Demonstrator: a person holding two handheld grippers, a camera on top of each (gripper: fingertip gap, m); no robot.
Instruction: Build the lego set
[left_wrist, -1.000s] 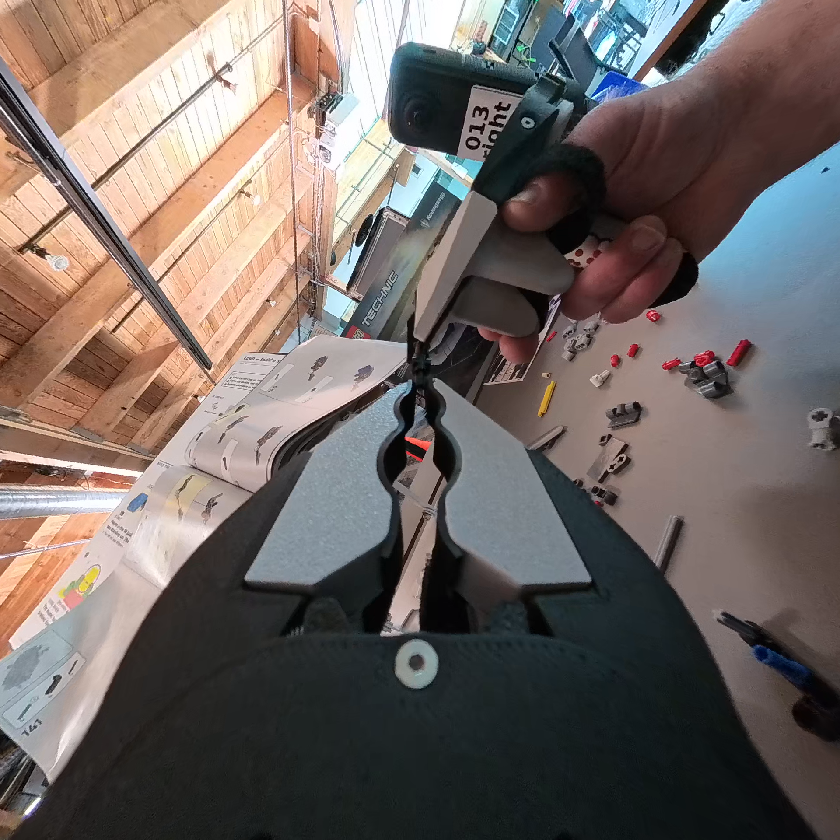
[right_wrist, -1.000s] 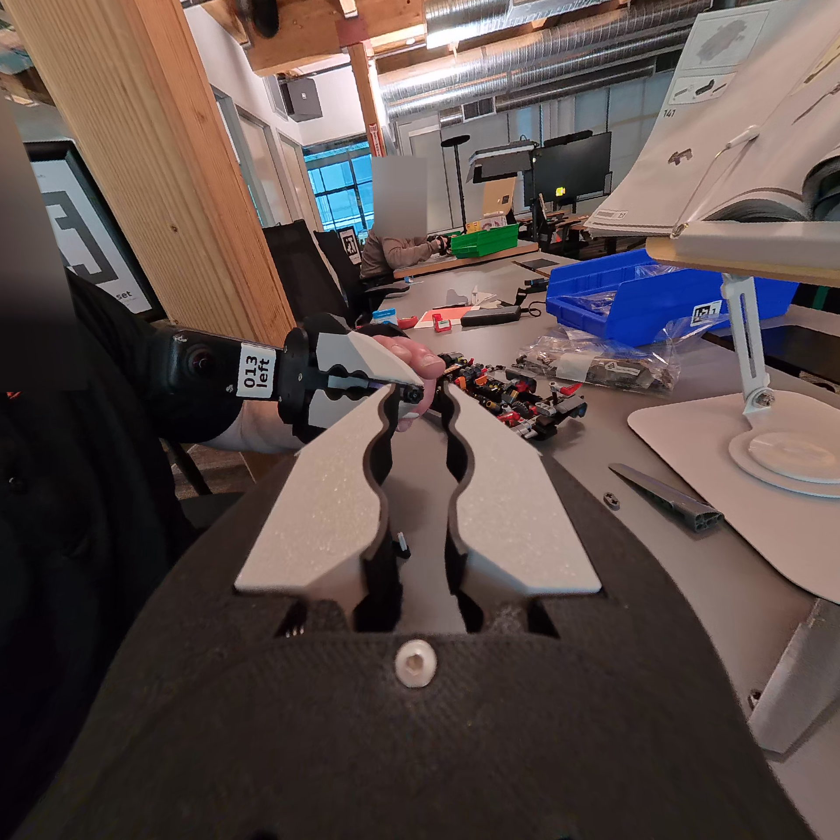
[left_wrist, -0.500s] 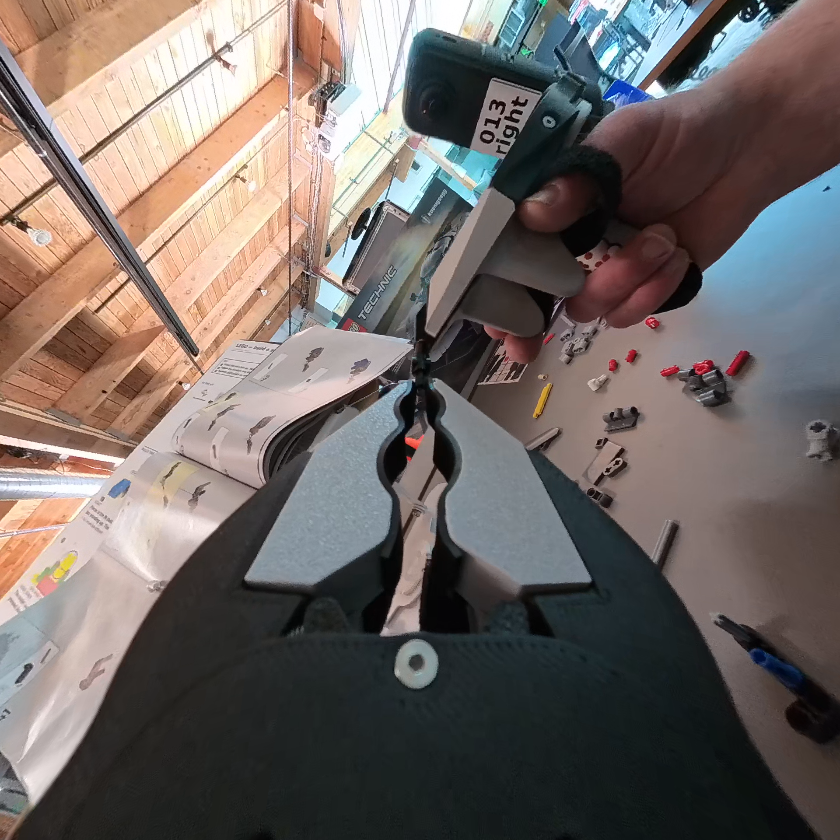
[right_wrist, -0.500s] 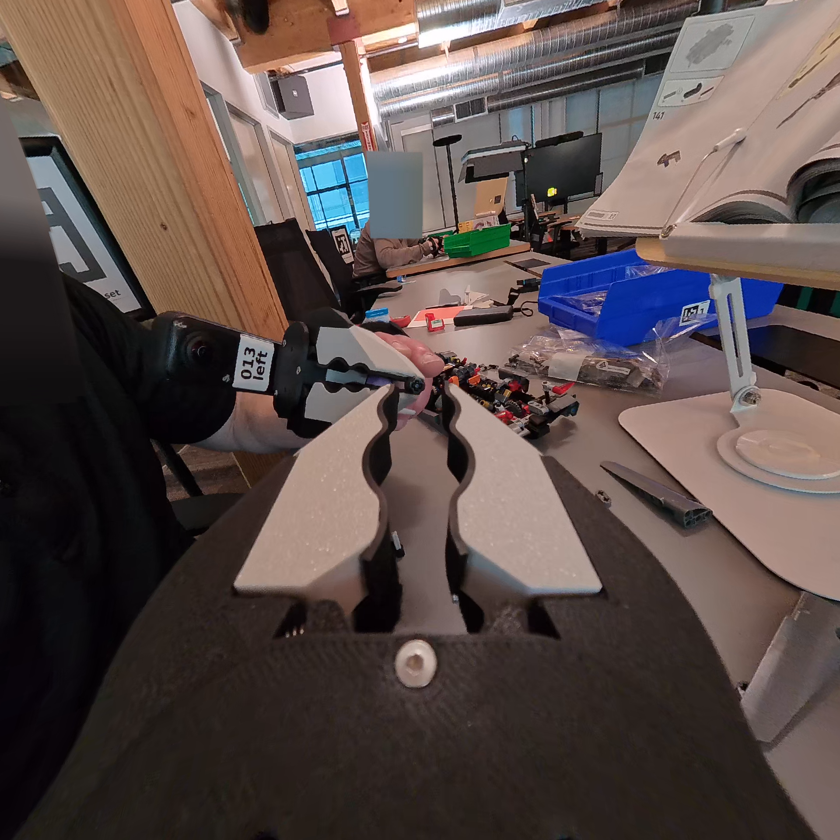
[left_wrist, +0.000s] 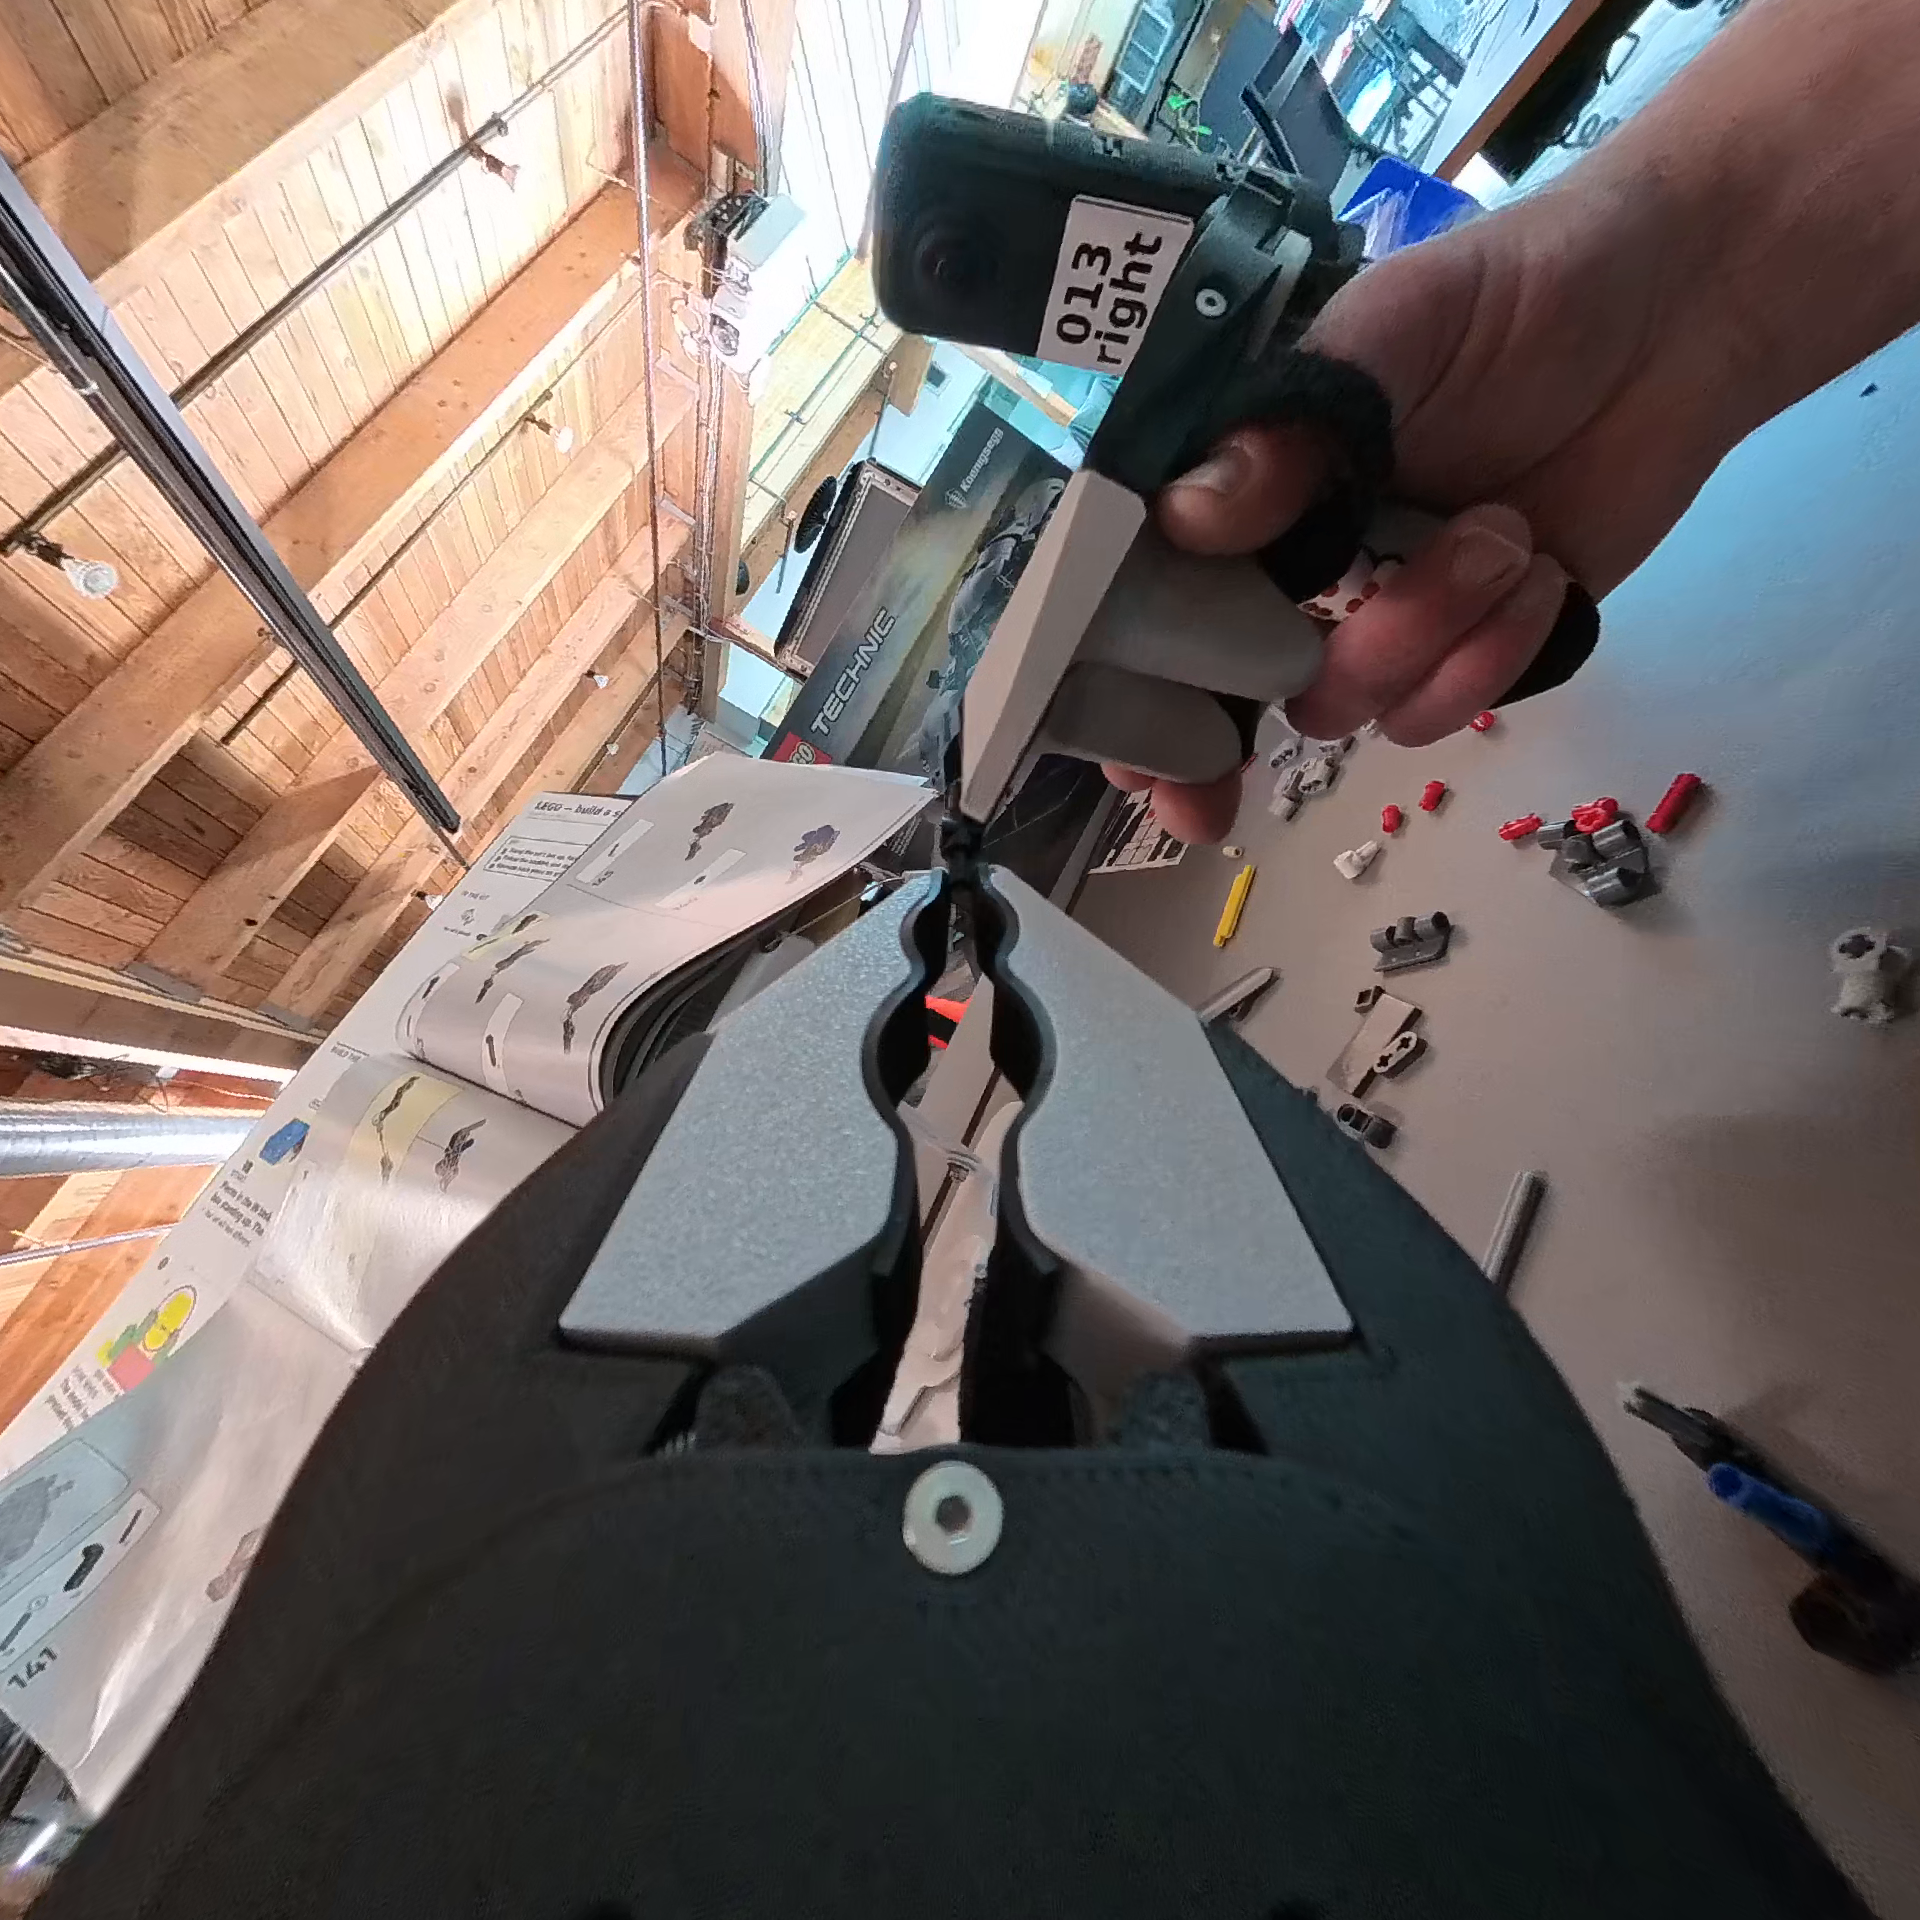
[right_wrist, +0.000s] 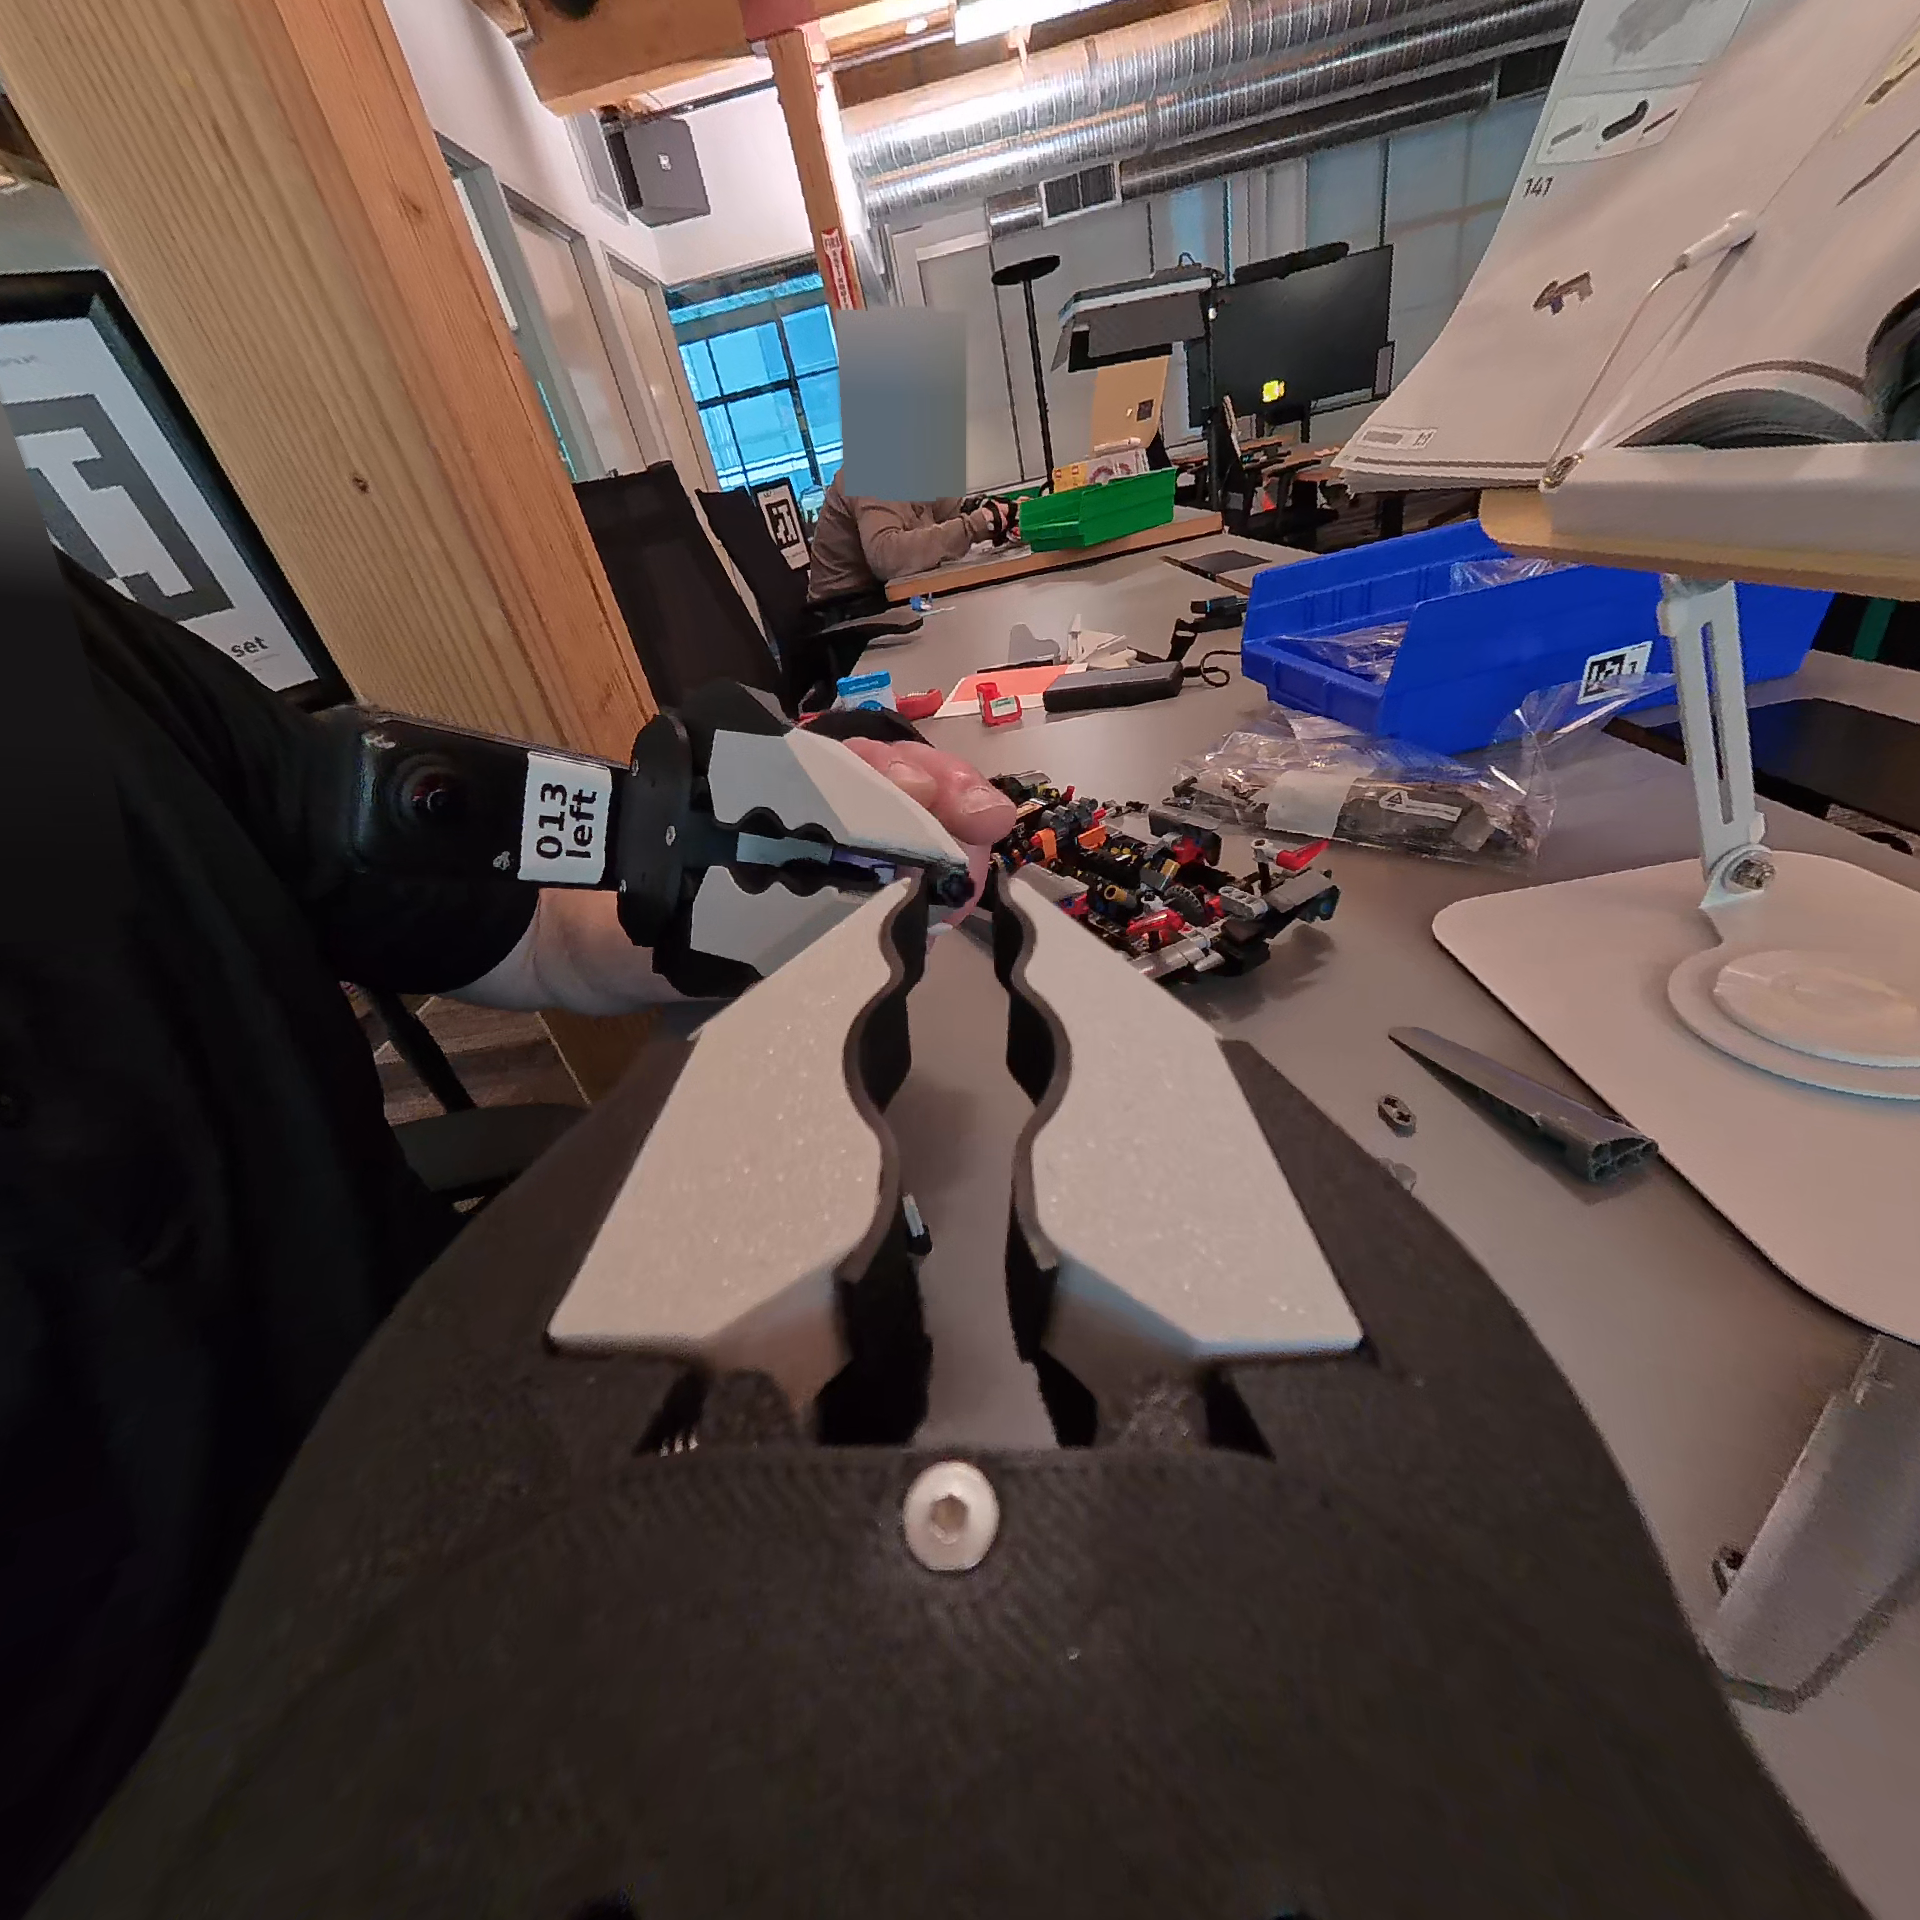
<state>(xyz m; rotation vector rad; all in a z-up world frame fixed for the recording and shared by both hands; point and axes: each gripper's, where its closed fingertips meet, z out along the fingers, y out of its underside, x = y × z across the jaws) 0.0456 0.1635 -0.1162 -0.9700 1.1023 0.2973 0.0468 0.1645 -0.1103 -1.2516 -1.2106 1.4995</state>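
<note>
Left tool (left_wrist: 961, 883) clamps small black piece (left_wrist: 957, 837); right tool (right_wrist: 954, 902) seemingly open.

Bright, even daylight here, pouring in from blown-out windows (left_wrist: 821, 114) at the top of the left wrist view and from blue-tinted panes (right_wrist: 753, 400) far back in the right. Soft shadows under the small parts on the grey table (left_wrist: 1714, 1091). Strong fisheye bending at every edge; the near gripper bodies look soft.

An open-plan workshop office: exposed timber ceiling (left_wrist: 312, 312) upper left, silver ducts (right_wrist: 1195, 94) overhead, monitors (right_wrist: 1299, 322) on shared tables (right_wrist: 1091, 556) behind.
</note>
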